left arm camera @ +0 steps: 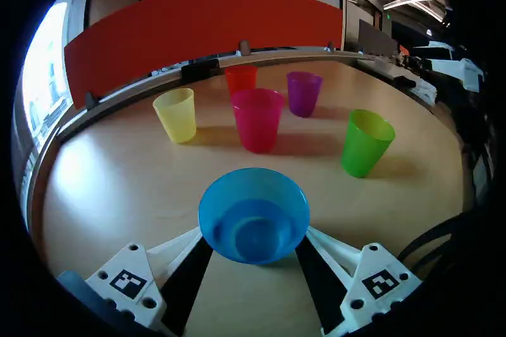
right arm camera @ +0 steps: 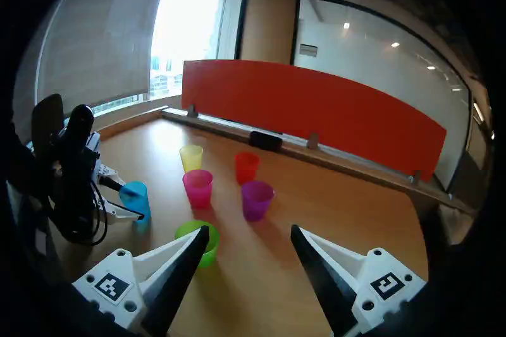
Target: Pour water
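The left gripper [left arm camera: 254, 231] is clenched on a blue cup [left arm camera: 253, 215], one white finger pressing each side of its wall. In the left gripper view the camera looks down into the cup's open mouth and the round base shows through the tinted plastic. Whether it holds water I cannot tell. In the right gripper view the same blue cup [right arm camera: 136, 200] stands upright in that grip, long axis vertical and mouth up, low over the near-left part of the wooden table [left arm camera: 126, 179]. Whether its base touches the wood is unclear.

The right gripper [right arm camera: 248, 229] is released, fingers spread wide with nothing between them, hanging above the table's near edge. A green cup [right arm camera: 214, 245] sits just beyond its left fingertip, partly hidden by it.

Farther out stand the other cups, all upright and mouth up: a magenta cup [left arm camera: 257, 119] nearest the blue one, a yellow cup [left arm camera: 176, 114] to its left, a red cup [left arm camera: 241, 78] and a purple cup [left arm camera: 303, 92] behind it. The green one is off to the right, well apart from them. Behind them an orange-red divider panel [left arm camera: 202, 33] runs along the table's far edge.
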